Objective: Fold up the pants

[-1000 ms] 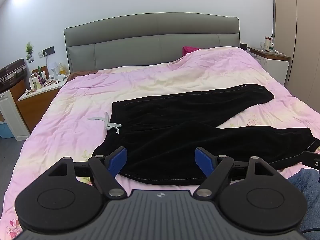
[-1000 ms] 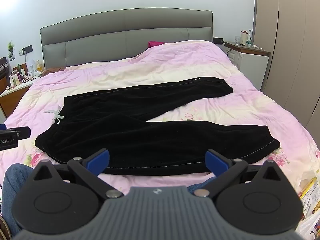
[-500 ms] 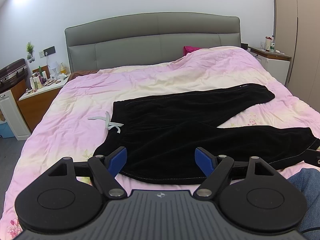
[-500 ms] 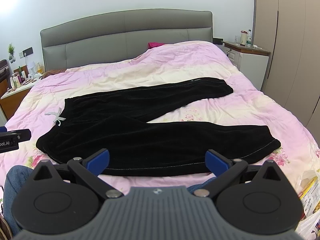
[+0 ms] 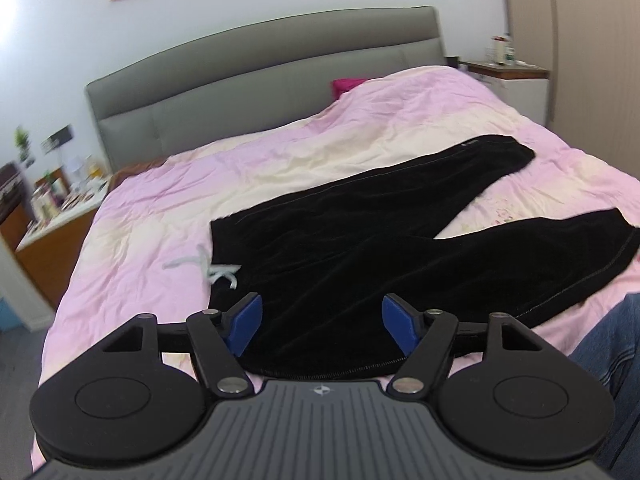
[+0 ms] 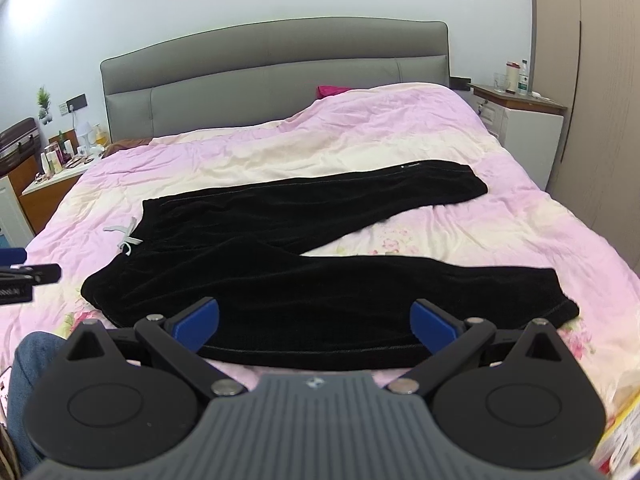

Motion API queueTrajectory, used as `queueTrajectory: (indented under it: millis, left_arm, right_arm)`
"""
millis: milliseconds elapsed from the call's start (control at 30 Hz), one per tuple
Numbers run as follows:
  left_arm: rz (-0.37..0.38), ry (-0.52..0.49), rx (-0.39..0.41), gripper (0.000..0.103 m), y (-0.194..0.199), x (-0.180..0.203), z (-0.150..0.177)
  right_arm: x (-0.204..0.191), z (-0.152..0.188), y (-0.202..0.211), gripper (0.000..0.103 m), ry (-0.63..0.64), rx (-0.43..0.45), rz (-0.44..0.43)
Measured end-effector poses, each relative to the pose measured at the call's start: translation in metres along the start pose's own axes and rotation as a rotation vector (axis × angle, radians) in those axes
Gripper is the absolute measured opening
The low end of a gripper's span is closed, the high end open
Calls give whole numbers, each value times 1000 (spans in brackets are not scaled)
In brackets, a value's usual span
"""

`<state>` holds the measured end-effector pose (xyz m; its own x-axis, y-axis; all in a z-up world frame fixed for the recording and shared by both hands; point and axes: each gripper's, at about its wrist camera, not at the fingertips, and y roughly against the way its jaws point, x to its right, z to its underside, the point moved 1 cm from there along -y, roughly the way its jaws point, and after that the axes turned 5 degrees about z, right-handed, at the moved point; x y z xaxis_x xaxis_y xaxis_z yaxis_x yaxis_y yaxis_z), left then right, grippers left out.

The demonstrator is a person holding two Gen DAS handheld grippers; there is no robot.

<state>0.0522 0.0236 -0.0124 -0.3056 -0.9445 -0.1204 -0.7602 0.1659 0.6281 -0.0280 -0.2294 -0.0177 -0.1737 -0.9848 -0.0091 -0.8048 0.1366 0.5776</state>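
Left gripper [image 5: 322,322] rolled, jaws closing, empty | right gripper [image 6: 315,324] wide, empty | pants [image 6: 320,264] beyond both | risk: pinching quilt [image 6: 460,136] too

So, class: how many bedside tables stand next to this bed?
2. One bedside table stands at the left of the headboard, cluttered with bottles; the other stands at the right, by the wardrobe, holding a few containers. None looks hidden.
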Motion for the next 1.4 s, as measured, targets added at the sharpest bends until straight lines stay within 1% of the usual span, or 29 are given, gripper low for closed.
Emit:
queueTrajectory:
  millis: [33, 100, 133, 167, 200, 233, 300, 367, 433, 567, 700, 767, 833, 900, 933, 967, 1000, 1033, 1100, 1133, 1167, 1200, 1233, 1300, 1400]
  left_arm:
    - [25, -24, -4, 79, -6, -7, -2]
    - [73, -83, -26, 75, -21, -19, -5]
    - [91, -117, -39, 75, -29, -23, -5]
    - [106, -165, -57, 74, -39, -25, -5]
    - [120, -217, -72, 72, -48, -27, -4]
    - [135, -273, -90, 72, -58, -28, -1]
    - [157, -377, -158, 72, -80, -33, 7]
    - [181, -449, -231, 72, -103, -37, 15]
    - [180, -508, -293, 72, -128, -41, 24]
    - [182, -589, -411, 72, -177, -44, 39]
    - [212, -685, -541, 72, -219, -43, 61]
    - [230, -715, -587, 72, -232, -39, 70]
    - [238, -740, -620, 72, -243, -34, 79]
    - [246, -756, -648, 73, -251, -31, 83]
    - [249, -767, -656, 73, -251, -30, 85]
    - [249, -777, -664, 74, -256, -29, 82]
    - [251, -782, -670, 74, -257, -30, 81]
    - [252, -783, -675, 74, -256, -30, 81]
    - [250, -773, -683, 74, -255, -31, 77]
    - [247, -770, -684, 74, -254, -30, 74]
    - [243, -772, -682, 74, -253, -29, 73]
    - [241, -781, -677, 74, -253, -30, 73]
    - [242, -794, -674, 75, -249, -30, 73]
    - [242, -821, -670, 76, -243, -31, 76]
    - [216, -868, -660, 77, -241, -31, 84]
  right_arm:
    - [9, -4, -4, 96, 14, 9, -9]
    - [27, -11, -14, 84, 43, 19, -26]
    - [36, -15, -21, 81, 67, 16, -40]
    - [45, -19, -29, 76, 92, 4, -45]
    - [54, -22, -38, 70, 115, -13, -43]
    - [65, -25, -49, 68, 139, -39, -42]
    - [86, -30, -73, 54, 181, -90, -55]
    - [108, -32, -97, 47, 214, -145, -62]
    - [129, -32, -124, 46, 253, -199, -60]
    - [171, -22, -174, 46, 387, -313, -25]
    - [213, 0, -211, 45, 497, -446, -28]
    - [231, 14, -227, 45, 583, -517, -25]
    - [243, 23, -242, 46, 665, -565, -21]
    - [249, 31, -254, 48, 741, -598, -34]
    - [250, 35, -261, 50, 790, -625, -47]
    - [252, 42, -269, 55, 849, -651, -63]
    - [252, 47, -273, 57, 893, -663, -69]
    - [254, 53, -280, 57, 948, -682, -74]
    - [258, 61, -289, 55, 1003, -726, -94]
    - [260, 66, -292, 51, 1018, -738, -97]
    - [262, 70, -294, 37, 1017, -749, -99]
    - [264, 74, -294, 7, 1017, -761, -95]
    - [265, 76, -292, 1, 1019, -782, -88]
    - [273, 80, -276, 0, 1020, -760, -78]
    - [290, 78, -252, 0, 952, -761, -64]
